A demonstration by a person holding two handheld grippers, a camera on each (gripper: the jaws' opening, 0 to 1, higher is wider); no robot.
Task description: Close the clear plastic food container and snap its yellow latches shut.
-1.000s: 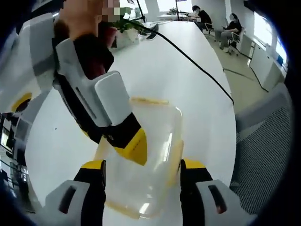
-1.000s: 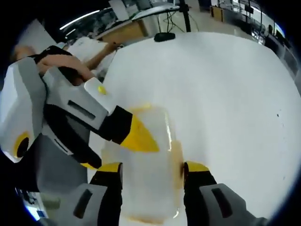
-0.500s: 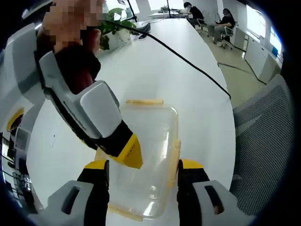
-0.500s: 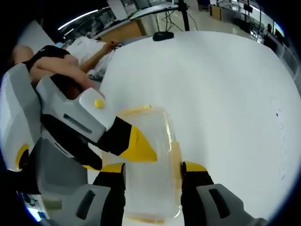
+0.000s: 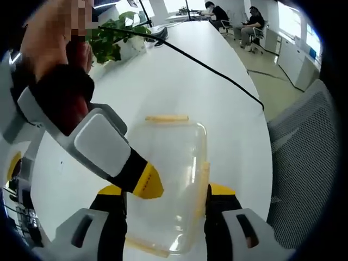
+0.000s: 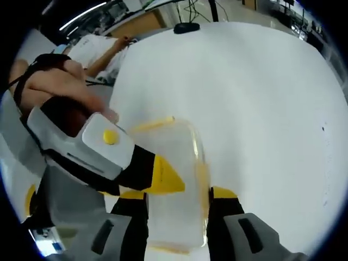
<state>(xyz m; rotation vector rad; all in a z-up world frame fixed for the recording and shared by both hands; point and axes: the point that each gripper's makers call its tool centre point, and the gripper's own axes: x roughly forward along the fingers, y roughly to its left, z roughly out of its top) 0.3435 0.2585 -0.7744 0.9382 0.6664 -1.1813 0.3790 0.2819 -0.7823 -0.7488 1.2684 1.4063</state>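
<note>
The clear plastic container (image 5: 168,179) lies on the white table (image 5: 179,81) with its clear lid on top. Yellow latches show at its far end (image 5: 166,117) and along its right side (image 5: 204,174). My left gripper (image 5: 166,191) is open, its jaws standing on either side of the container's near part. The right gripper's yellow tip (image 5: 147,182) rests on the lid's left side. In the right gripper view the container (image 6: 176,174) lies between the jaws of my open right gripper (image 6: 176,194), and the left gripper's yellow tip (image 6: 166,176) sits over the lid.
A black cable (image 5: 212,70) runs across the table, with a potted plant (image 5: 111,41) at its far left. A mesh chair (image 5: 302,157) stands at the right edge. People sit at the far end. A black puck-like object (image 6: 187,26) lies far off.
Both cameras have shifted a little. In the left gripper view the right gripper has slid down and left across the lid. The container has stayed in place.
</note>
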